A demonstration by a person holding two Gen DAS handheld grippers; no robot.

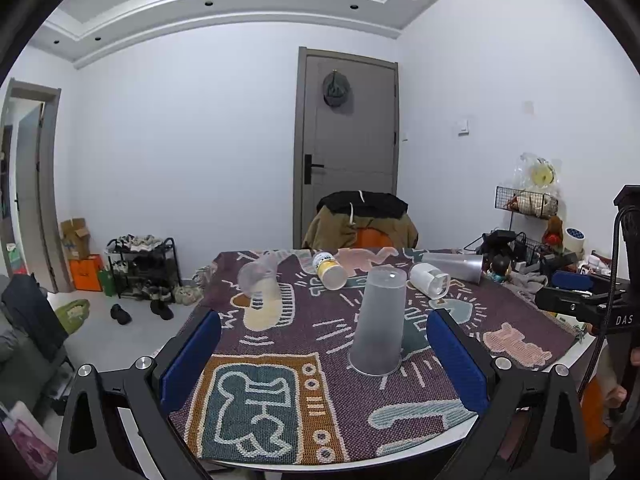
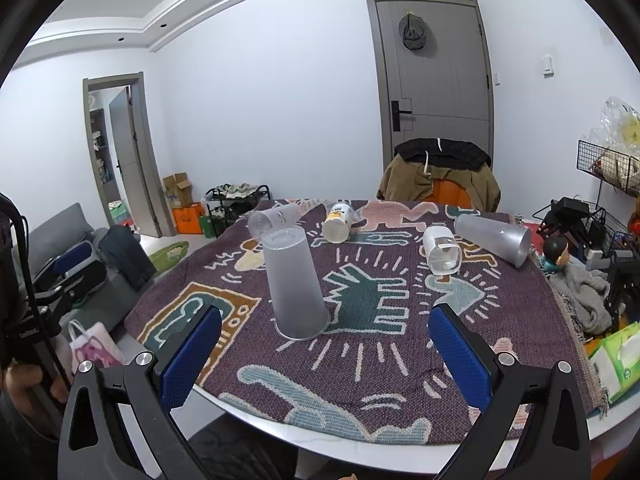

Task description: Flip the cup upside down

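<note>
A frosted plastic cup stands upside down, mouth on the patterned cloth; it also shows in the right wrist view. My left gripper is open and empty, held back from the cup near the table's front edge. My right gripper is open and empty, also short of the cup, which stands ahead and left of it. A second frosted cup lies on its side at the far right. A small clear cup lies tipped at the far left.
A white and yellow jar and a white cup lie on their sides at the back. A chair with jackets stands behind the table. Clutter, a grey cloth and green tissue packs sit at the right edge.
</note>
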